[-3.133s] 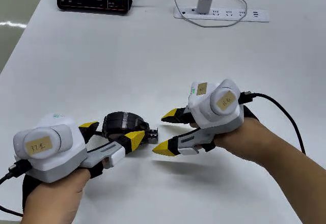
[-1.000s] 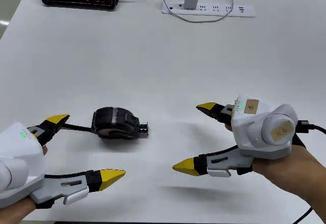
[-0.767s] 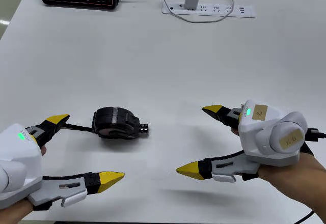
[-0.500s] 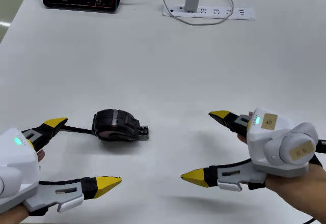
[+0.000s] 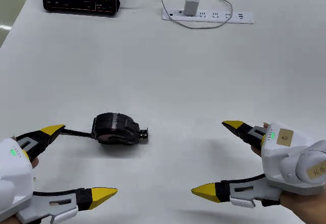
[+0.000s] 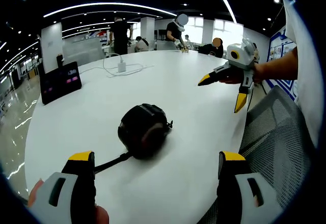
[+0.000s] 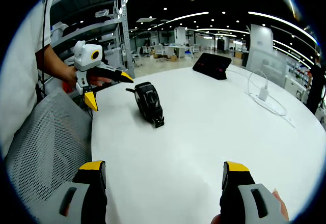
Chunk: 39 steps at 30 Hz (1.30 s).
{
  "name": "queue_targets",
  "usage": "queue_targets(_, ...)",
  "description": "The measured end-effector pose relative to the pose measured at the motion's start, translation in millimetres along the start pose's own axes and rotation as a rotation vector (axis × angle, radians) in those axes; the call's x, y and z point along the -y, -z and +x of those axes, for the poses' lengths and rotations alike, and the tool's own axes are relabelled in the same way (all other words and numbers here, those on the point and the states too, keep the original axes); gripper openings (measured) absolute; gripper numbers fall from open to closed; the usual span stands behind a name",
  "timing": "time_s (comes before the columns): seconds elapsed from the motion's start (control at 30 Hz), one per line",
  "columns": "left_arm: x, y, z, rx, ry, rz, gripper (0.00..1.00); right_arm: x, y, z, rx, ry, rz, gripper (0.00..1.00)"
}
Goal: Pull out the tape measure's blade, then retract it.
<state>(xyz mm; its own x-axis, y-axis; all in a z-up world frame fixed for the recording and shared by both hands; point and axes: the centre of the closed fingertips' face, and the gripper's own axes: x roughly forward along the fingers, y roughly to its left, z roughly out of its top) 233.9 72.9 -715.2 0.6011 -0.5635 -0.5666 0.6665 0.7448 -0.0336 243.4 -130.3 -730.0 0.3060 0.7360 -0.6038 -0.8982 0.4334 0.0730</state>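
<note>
**Plainly ungripped: tape measure on the table, blade wound in**

Lying on its side on the white table: the tape measure, just ahead of the left gripper and well apart from the right gripper. Black rounded case, with only a short hook tab showing at the mouth, pointed toward the right gripper. Thin black strap trailing the other way, toward the far left jaw. Contact between strap and jaw: cannot tell.

Probably dense for its size and hard-shelled, so unlikely to crush. Likely to skid on the smooth tabletop if tugged without bracing. Best clamped across the two flat faces of the case with one claw, the hook tab pinched by the other. Expect a thin, springy blade with keen edges and a strong pull homeward. Better eased back in than let fly.

Left gripper: low at the near left edge, jaws spread wide, clasping nothing, aimed along the table at the case. Right gripper: low at the near right, jaws equally wide, empty, yellow tips pointing across toward the hook end. Both held just above the surface, each in a hand.
</note>
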Motion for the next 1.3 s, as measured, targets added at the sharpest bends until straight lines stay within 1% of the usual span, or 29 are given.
queue_targets(0.33,2.7,2.4,-2.3,-0.004,0.014,-0.003,0.99,2.7,10.1,-10.5,-0.004,0.027,0.02,0.95)
queue_targets(0.47,1.8,4.4,-3.0,-0.008,0.016,-0.002,0.99,4.1,13.8,-13.5,-0.009,0.033,0.023,0.95)
queue_targets(0.7,0.4,7.9,-3.7,-0.012,0.017,-0.004,0.99,2.0,21.5,-16.4,-0.027,0.033,0.024,0.95)
queue_targets(0.83,0.1,8.0,-4.8,-0.009,0.018,-0.004,0.99,2.0,23.7,-16.5,-0.034,0.032,0.024,0.95)
queue_targets(1.07,-0.8,7.0,-6.0,-0.003,0.016,-0.009,0.99,0.3,22.0,-13.2,-0.035,0.025,0.022,0.95)
queue_targets(1.3,-0.5,7.3,-6.9,-0.002,0.02,-0.01,0.99,-3.7,22.4,-7.6,-0.04,0.011,0.025,0.94)
